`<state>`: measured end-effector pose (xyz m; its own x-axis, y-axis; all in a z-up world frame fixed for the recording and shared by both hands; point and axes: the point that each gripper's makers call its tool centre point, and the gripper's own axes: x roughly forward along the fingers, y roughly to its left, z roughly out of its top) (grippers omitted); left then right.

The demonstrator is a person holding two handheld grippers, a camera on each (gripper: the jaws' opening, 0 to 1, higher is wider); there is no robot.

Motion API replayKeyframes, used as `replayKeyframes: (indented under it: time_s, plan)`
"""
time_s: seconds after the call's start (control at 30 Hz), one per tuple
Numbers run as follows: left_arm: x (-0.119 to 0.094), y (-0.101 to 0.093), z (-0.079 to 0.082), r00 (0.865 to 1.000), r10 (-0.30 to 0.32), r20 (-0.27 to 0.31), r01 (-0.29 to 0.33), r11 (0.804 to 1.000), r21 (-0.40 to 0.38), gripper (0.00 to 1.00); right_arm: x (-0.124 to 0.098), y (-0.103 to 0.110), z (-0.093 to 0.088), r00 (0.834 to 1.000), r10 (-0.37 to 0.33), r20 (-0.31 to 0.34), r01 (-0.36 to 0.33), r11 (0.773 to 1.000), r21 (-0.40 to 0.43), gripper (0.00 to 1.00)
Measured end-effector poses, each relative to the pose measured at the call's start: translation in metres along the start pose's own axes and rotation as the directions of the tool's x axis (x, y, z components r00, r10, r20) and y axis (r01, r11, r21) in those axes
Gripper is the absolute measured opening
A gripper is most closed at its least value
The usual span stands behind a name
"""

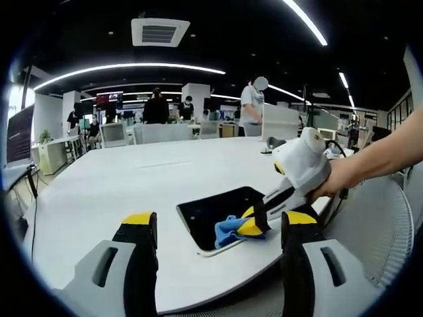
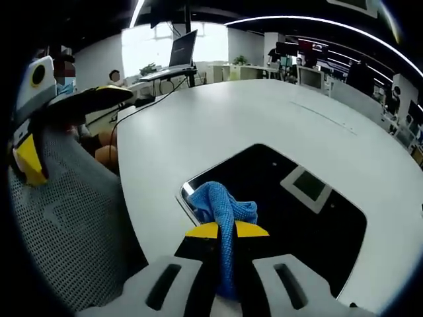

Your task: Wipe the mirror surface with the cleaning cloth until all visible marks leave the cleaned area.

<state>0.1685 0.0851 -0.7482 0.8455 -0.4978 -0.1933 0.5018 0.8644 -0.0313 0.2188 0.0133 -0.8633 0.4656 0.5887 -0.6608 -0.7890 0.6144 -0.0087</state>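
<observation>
A dark rectangular mirror (image 1: 218, 212) (image 2: 297, 198) lies flat on the white table (image 1: 132, 185) (image 2: 218, 119) near its front edge. My right gripper (image 2: 227, 231) is shut on a blue cleaning cloth (image 2: 221, 205), pressed onto the mirror's near corner. In the left gripper view that right gripper (image 1: 250, 224) comes in from the right, held by a person's hand (image 1: 344, 181), with the cloth (image 1: 228, 230) bunched at its tips. My left gripper (image 1: 218, 231) hangs open in front of the table edge, holding nothing. It also shows at the left of the right gripper view (image 2: 39, 125).
A grey mesh chair back (image 2: 66, 224) (image 1: 383, 224) stands close beside the table edge. Desks, monitors and several people fill the office behind the table. A small grey object (image 1: 274, 142) lies at the table's far right.
</observation>
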Motion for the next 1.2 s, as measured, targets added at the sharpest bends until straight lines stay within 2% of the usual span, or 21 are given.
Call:
replayKeyframes:
  time_s: [0.17,0.3,0.5,0.73,1.2]
  plan:
    - [0.0,-0.001,0.0,1.0,-0.003,0.001,0.003,1.0,0.0,0.74,0.0,-0.001,0.0,1.0,0.005,0.0,-0.005,1.0,0.007,0.01]
    - [0.0,-0.001,-0.001,1.0,-0.004,-0.004,0.004,1.0,-0.001,0.74,0.0,0.0,0.0,1.0,0.019,-0.016,-0.019,1.0,-0.018,0.01]
    - [0.0,-0.001,-0.002,1.0,-0.005,-0.013,0.005,1.0,-0.002,0.74,-0.001,0.0,-0.001,0.999,0.022,0.023,-0.021,1.0,-0.022,0.01]
    - [0.0,0.0,-0.002,1.0,-0.005,-0.013,0.005,1.0,-0.002,0.74,-0.001,-0.001,0.0,1.0,0.027,0.016,-0.027,0.999,-0.028,0.01]
    - [0.0,-0.001,-0.002,1.0,-0.005,-0.009,0.005,1.0,-0.002,0.74,-0.017,-0.018,-0.015,1.0,0.005,0.012,-0.005,1.0,-0.03,0.01]
